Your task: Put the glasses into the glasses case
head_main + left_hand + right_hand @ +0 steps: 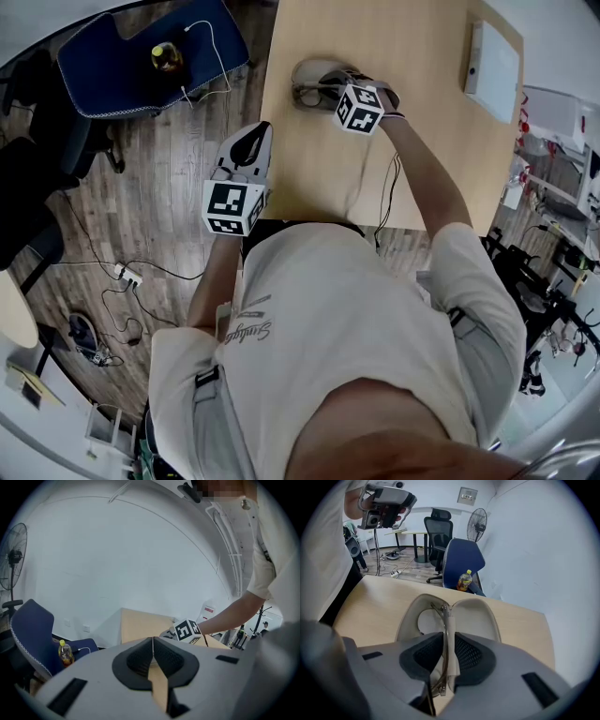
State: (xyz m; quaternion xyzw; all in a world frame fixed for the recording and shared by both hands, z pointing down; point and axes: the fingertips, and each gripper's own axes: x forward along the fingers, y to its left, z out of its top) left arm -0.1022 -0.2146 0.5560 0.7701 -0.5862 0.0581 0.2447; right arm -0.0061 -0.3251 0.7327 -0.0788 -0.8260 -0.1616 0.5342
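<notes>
Thin metal wire makes up the glasses (pixel 442 608), so they should be light, springy and easily bent or scratched. To my eye the safest hold is a gentle one on the folded frame near the hinge, never on the lenses. They show a rounded lens rim and slim arms, and they stand on edge between the jaws of the right tool (pixel 446 641). Their far end dips into the open glasses case (pixel 476 616) just ahead of its tips. That case is a pale-lined clamshell, both halves spread on the wooden surface (pixel 375 602). The right tool's jaws stand a little apart, released rather than pinching the wire. The left tool (pixel 153 644) is clenched on nothing, well off to that tool's left.
</notes>
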